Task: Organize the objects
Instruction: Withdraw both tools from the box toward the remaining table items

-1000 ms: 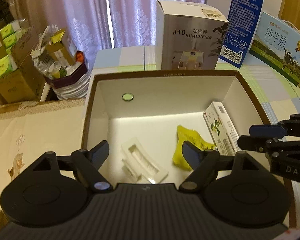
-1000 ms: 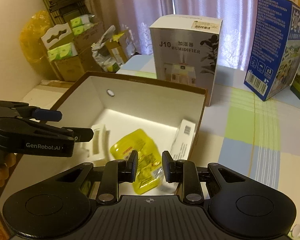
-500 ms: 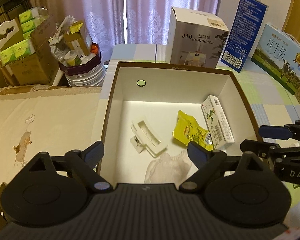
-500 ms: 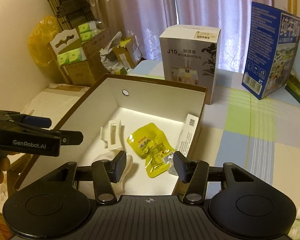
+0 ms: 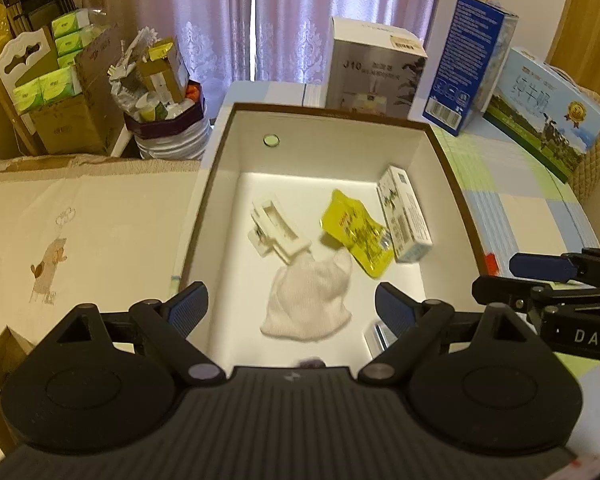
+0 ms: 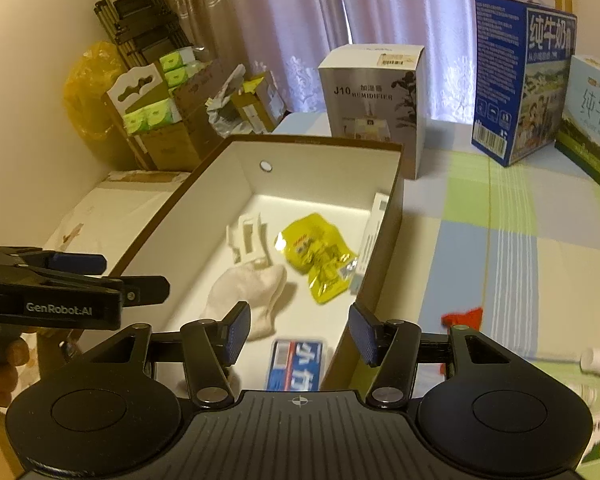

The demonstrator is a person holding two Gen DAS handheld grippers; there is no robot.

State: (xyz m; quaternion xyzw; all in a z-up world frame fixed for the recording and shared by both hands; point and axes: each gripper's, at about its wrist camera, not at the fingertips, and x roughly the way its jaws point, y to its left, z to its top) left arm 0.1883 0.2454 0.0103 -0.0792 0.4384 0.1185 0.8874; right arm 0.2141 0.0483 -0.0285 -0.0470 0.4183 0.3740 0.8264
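Loose items outside open brown cardboard box (image 6: 384, 240) lie right; right gripper (image 6: 298, 334) nearer, left gripper (image 5: 291, 306) beside; both jaws spread, nothing held.

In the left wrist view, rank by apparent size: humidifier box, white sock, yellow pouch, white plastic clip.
1. humidifier box
2. white sock
3. yellow pouch and white plastic clip: look alike, unranked.

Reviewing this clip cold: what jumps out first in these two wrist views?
The big brown-edged box with its white inside fills the middle of both views. A bright yellow pouch lies in it beside a small carton, with a white sock and a white plastic piece nearer the left. Both the left gripper and the right gripper hang open and empty above it.
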